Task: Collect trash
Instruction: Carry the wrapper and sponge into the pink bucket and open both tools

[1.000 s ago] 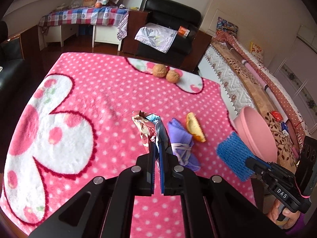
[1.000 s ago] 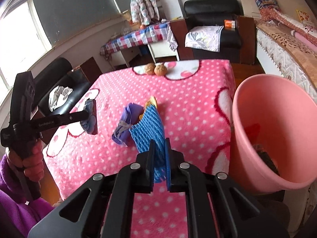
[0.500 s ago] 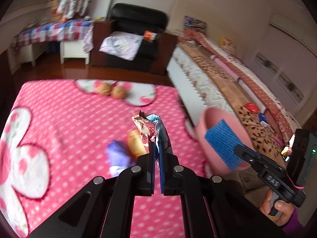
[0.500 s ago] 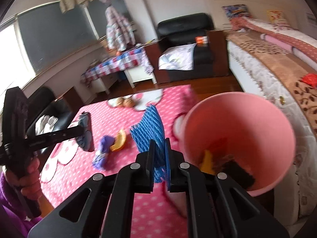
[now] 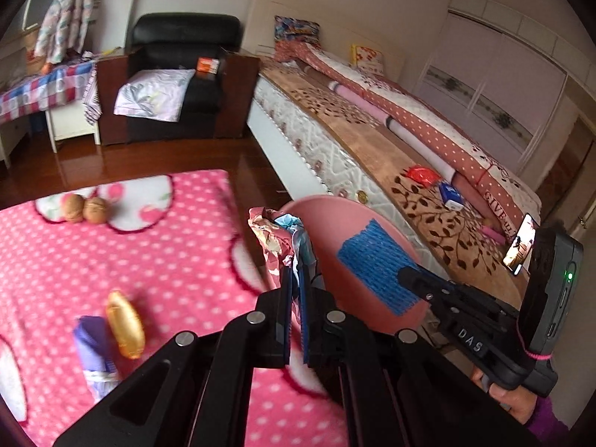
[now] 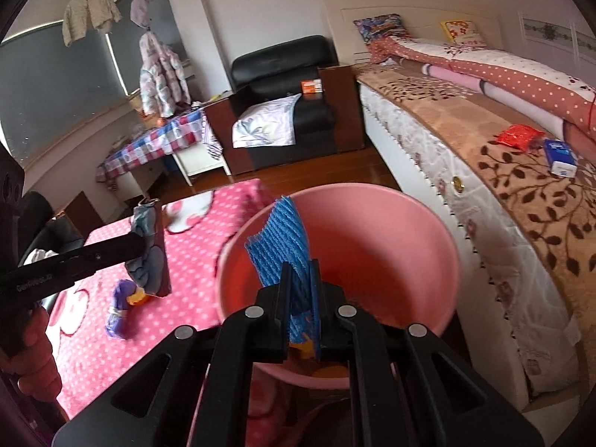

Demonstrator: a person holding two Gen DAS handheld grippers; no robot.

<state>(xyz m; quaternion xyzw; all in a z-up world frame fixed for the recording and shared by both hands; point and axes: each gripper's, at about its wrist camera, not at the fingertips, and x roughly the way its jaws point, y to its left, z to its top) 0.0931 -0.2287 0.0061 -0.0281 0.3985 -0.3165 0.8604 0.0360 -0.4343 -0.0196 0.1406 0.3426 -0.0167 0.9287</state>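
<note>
Our right gripper (image 6: 301, 290) pinches the blue cloth (image 6: 283, 246) over the pink bucket (image 6: 421, 238). Our left gripper (image 5: 295, 290) pinches a crinkly wrapper (image 5: 273, 240) just beside the bucket's rim, above the pink blanket's (image 5: 123, 260) edge.

Black leather armchair (image 6: 283, 74) against a cream wall, checked-cloth side table (image 6: 149, 145) left of the armchair, long bed (image 6: 484, 119) with dotted quilt right of it, glossy wooden floor (image 5: 156, 156) in front, dim window (image 6: 56, 85) beyond the side table
</note>
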